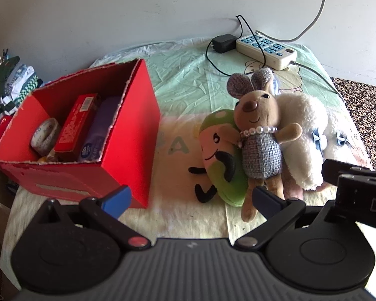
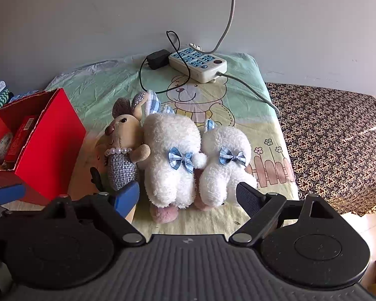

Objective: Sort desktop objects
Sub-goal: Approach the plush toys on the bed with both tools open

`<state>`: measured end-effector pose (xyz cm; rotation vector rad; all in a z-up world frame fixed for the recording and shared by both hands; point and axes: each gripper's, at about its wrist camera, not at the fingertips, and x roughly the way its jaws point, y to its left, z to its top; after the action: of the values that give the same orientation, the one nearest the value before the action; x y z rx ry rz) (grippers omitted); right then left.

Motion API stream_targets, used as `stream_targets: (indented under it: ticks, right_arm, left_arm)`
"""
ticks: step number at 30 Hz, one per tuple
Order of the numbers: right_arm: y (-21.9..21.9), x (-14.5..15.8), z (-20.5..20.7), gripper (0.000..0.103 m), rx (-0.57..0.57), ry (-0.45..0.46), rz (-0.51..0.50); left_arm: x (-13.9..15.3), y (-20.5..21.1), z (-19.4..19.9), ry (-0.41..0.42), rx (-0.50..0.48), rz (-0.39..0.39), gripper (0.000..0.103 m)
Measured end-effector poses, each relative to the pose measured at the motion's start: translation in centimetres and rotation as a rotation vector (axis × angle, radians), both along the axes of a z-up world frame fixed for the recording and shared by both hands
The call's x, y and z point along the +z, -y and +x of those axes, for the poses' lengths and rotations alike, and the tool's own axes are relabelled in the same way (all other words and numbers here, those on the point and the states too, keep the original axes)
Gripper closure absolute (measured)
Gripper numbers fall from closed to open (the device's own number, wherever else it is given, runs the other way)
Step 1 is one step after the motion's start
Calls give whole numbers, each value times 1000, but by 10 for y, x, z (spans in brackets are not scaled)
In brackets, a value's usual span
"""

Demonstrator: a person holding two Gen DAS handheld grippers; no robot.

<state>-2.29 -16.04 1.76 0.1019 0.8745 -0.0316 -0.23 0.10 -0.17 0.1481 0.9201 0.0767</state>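
Your left gripper point(image 1: 190, 200) hangs low over the near edge of the table point(image 1: 188, 75), jaws wide apart, nothing between them. Its left finger sits in front of the red box's point(image 1: 127, 150) near corner, its right finger just beside the brown mouse doll's point(image 1: 259, 135) feet — whether it touches, I cannot tell.

Your right gripper point(image 2: 188, 195) is also low and level, pointed at the wall, jaws spread and empty. The two white plush toys sit between its fingers — the big white plush point(image 2: 171, 160) left, the small white plush point(image 2: 225, 163) right, touching each other, each with a blue bow.

The toys form one tight row: green plush point(image 1: 223, 160) leftmost, the mouse doll leaning on it, then the white pair. All lie on the cloth just right of the box.

The box is open on top and holds a red carton point(image 1: 75, 125), a purple pack point(image 1: 100, 130) and a tape roll point(image 1: 45, 135).

A power strip point(image 2: 198, 62) and a black adapter point(image 2: 158, 59) sit at the far edge by the wall.
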Motion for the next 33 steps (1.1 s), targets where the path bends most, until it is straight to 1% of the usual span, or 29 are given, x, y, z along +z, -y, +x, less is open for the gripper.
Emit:
stream_targets:
  ticks: [8, 12, 25, 30, 33]
  right_arm:
    - [4, 0, -6, 16, 15, 1, -1]
    - [0, -2, -11, 16, 21, 6, -9]
    - [-2, -3, -25, 17, 41, -3, 4]
    - [2, -7, -29, 17, 22, 3, 13]
    - [6, -8, -27, 17, 0, -10, 36]
  left_arm:
    - [-5, -3, -7, -32, 9, -32, 1]
    - [-1, 0, -10, -37, 12, -23, 1]
    - [-1, 4, -24, -43, 30, -43, 1]
    - [-7, 3, -28, -59, 32, -38, 1]
    - [-7, 1, -28, -60, 28, -36, 1]
